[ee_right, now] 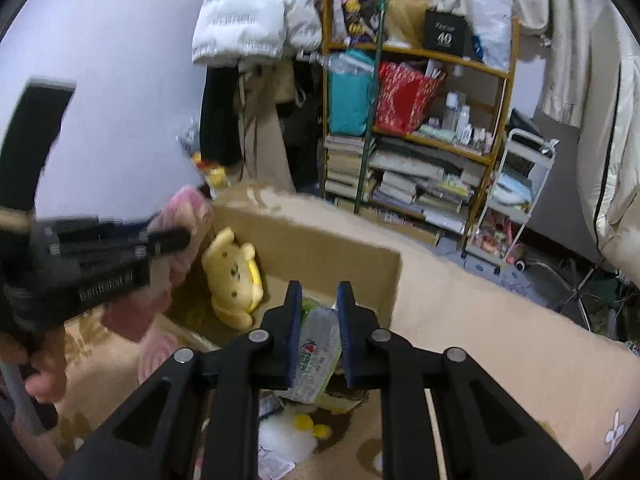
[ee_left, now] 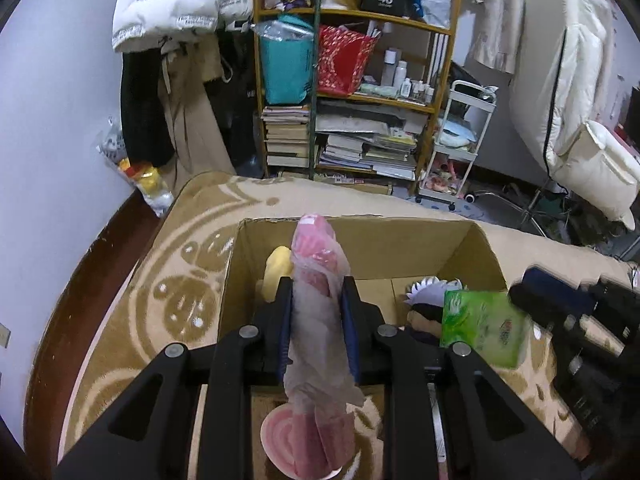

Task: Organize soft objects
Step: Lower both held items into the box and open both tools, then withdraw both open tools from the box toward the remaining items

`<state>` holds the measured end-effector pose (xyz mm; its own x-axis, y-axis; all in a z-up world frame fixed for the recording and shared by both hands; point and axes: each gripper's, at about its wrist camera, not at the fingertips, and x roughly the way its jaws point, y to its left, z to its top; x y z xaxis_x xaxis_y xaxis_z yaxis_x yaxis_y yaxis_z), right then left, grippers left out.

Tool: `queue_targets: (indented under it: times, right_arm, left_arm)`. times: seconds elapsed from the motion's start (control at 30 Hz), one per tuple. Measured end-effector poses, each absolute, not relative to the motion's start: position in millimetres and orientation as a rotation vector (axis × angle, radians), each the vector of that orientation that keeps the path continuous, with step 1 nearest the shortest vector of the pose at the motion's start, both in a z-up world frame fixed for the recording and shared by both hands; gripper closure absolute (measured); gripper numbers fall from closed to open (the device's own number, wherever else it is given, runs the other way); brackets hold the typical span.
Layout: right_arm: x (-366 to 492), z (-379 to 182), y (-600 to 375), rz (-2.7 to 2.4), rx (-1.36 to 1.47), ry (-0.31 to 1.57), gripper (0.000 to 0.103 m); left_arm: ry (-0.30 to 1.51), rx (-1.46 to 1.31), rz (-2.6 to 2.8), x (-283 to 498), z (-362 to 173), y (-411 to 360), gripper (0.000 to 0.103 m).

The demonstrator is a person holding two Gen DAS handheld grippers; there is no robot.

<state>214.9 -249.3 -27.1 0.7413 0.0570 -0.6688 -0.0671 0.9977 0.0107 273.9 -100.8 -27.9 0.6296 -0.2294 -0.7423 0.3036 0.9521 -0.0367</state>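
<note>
The left gripper [ee_left: 316, 300] pinches one pink plush toy in a clear plastic wrap [ee_left: 318, 312], its jaws narrowed onto the wrap, held above the near edge of the one cardboard box [ee_left: 400, 248]. At 3 o'clock from it, the right gripper [ee_right: 318, 312] clamps one green tissue pack [ee_right: 316, 352] over the box. One yellow plush bear [ee_right: 234, 276] lies inside (at 10 o'clock from the right gripper). The box sits on a beige patterned rug [ee_left: 180, 280].

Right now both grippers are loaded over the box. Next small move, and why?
Probably lower the left gripper and release: its jaws clamp the pink plastic-wrapped soft item above the open cardboard box, with floor space free beside the yellow plush. The right gripper holds the green tissue pack meanwhile.
</note>
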Motion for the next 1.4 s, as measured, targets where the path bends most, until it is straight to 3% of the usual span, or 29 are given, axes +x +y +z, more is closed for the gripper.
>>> queue_targets:
  times: [0.1, 0.2, 0.3, 0.37, 0.4, 0.53, 0.73, 0.83, 1.4]
  right_arm:
    - [213, -31, -248, 0.062, -0.006, 0.739, 0.086]
    - [212, -31, -250, 0.073, 0.038, 0.741, 0.085]
    - [208, -30, -250, 0.054, 0.059, 0.74, 0.085]
    - [206, -29, -250, 0.063, 0.079, 0.745, 0.075]
    - [203, -27, -250, 0.065, 0.085, 0.747, 0.065]
    - [192, -20, -253, 0.057, 0.091, 0.738, 0.041]
    - [171, -10, -259, 0.043, 0.124, 0.738, 0.009]
    - [158, -6, -259, 0.041, 0.126, 0.73, 0.0]
    - [102, -19, -240, 0.04, 0.147, 0.779, 0.0]
  left_arm:
    - [0.875, 0.087, -0.285, 281, -33, -100, 0.071]
    - [0.881, 0.083, -0.247, 280, -36, -96, 0.037]
    - [0.868, 0.098, -0.225, 275, -34, -95, 0.036]
    - [0.886, 0.091, -0.231, 273, -33, -92, 0.035]
    - [0.89, 0.089, -0.227, 271, -31, -89, 0.034]
    - [0.884, 0.095, -0.195, 260, -21, -81, 0.008]
    - [0.884, 0.093, -0.159, 240, -5, -60, 0.004]
    - [0.879, 0.089, -0.148, 227, -1, -50, 0.002]
    - [0.888, 0.083, -0.147, 157, -11, -19, 0.001]
